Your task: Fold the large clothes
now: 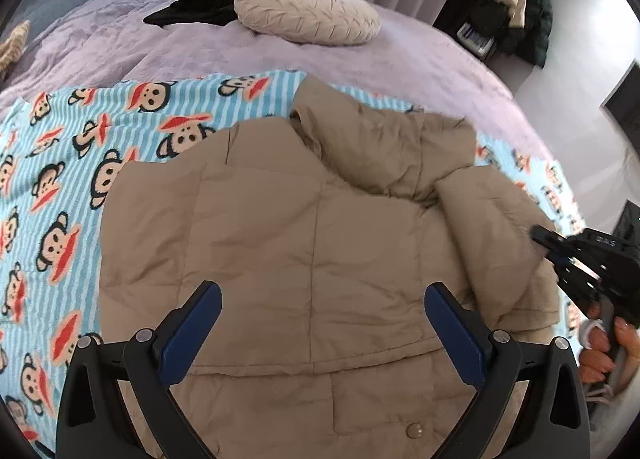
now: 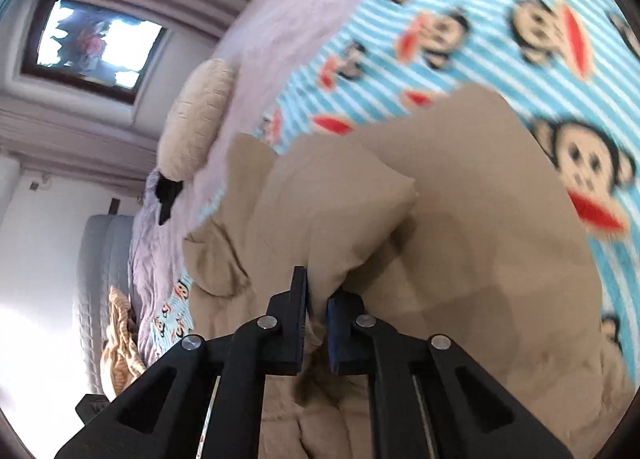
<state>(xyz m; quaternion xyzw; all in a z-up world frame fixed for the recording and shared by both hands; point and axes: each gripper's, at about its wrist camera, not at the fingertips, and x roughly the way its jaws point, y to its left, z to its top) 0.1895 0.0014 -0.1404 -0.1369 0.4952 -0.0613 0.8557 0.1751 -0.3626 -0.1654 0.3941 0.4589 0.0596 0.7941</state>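
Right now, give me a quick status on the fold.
Left gripper open above the tan jacket. Right gripper shut on a jacket fold. Round cushion far up the bed, not in the way.

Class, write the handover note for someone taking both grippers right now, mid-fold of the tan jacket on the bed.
Left gripper: open, hovering over the jacket's lower body, holding nothing.
Right gripper: shut on a fold of the tan jacket at its right side, likely the sleeve.
The jacket lies on the monkey-print blanket across the bed; its collar end points toward the round cushion.
Done: jacket laid out, right side gripped.
Left: carry that side inward over the body, fold the other side, then halve it.
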